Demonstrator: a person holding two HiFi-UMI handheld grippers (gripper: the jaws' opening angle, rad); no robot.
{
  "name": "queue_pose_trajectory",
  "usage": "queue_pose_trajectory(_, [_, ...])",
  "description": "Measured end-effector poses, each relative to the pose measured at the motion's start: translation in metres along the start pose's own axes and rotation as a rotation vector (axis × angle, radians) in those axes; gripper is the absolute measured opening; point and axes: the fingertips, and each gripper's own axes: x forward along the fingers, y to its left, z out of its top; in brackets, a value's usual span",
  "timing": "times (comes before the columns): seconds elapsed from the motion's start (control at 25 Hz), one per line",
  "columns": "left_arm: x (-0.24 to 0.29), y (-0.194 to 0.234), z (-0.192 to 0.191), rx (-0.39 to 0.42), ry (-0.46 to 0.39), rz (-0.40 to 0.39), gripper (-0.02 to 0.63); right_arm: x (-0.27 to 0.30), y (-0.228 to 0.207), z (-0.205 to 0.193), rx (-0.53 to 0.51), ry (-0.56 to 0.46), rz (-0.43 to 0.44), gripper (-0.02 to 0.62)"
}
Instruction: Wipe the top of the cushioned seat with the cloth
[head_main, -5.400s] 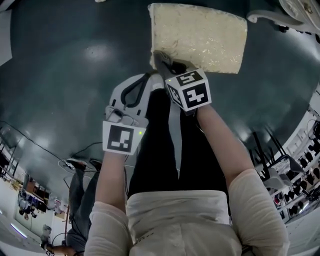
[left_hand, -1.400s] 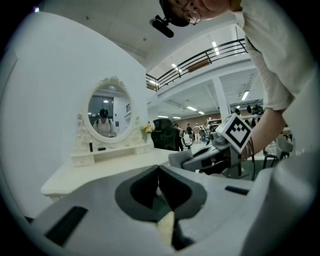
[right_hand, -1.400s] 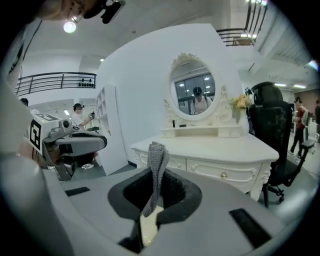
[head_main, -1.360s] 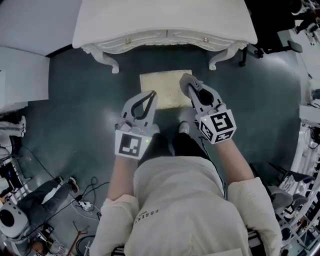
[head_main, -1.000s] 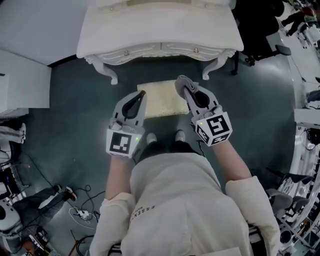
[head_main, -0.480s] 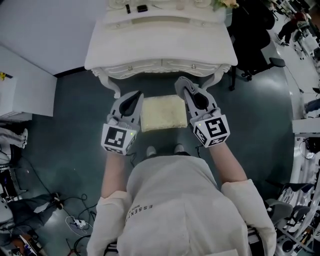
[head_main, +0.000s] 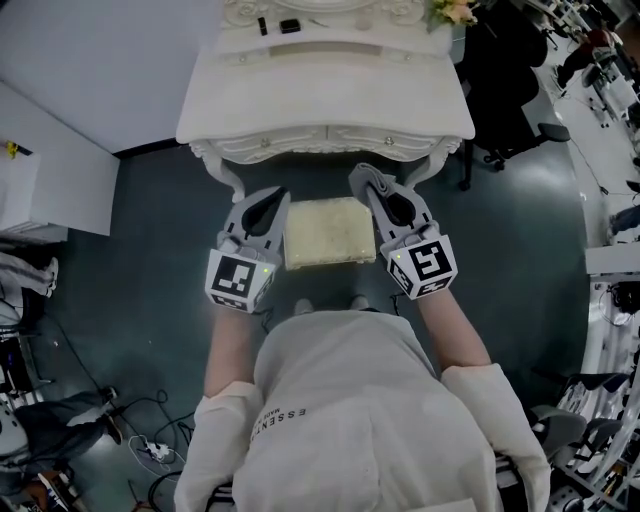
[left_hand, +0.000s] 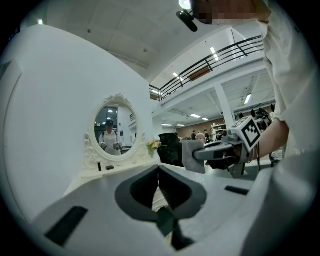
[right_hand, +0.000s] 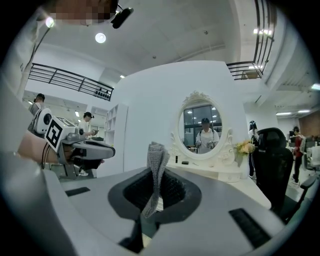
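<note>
Dressing table (head_main: 325, 90): white, straight ahead; its front edge is just beyond the seat.
Cushioned seat (head_main: 328, 232): on the floor far below, between both grippers.
Right gripper (head_main: 368, 182): jaws pinch the grey cloth (right_hand: 156, 165), which stands up folded.
Left gripper (head_main: 272, 198): jaws together, nothing between them.
Doing it well: I judge the right gripper must go down, lay the cloth flat at one seat edge, then stroke edge to edge.

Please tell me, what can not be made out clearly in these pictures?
- Cushioned seat: in the head view the cushion hides its legs; both gripper views show almost none of it behind the jaws.
- Cloth: partly pinched inside the right gripper, so its full size is unclear.
- Small dark items on the dressing table: too small to name.
</note>
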Motion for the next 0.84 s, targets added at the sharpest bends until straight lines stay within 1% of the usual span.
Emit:
queue_pose_trajectory(0.4, [-0.0027, -0.0003, 0.0048, -0.006, 0.004, 0.007, 0.002, -0.0067, 0.002, 0.0041, 0.021, 0.002, -0.016, 0.026])
queue_pose_trajectory(0.56, [-0.0029, -0.0018, 0.0038, 0.005, 0.009, -0.001, 0.002, -0.007, 0.0036, 0.0059, 0.031, -0.005, -0.018, 0.026])
queue_pose_trajectory(0.84, [0.0008, 0.0001, -0.001, 0.001, 0.025, 0.002, 0.002, -0.0034, 0.001, -0.001, 0.034, 0.007, -0.025, 0.026])
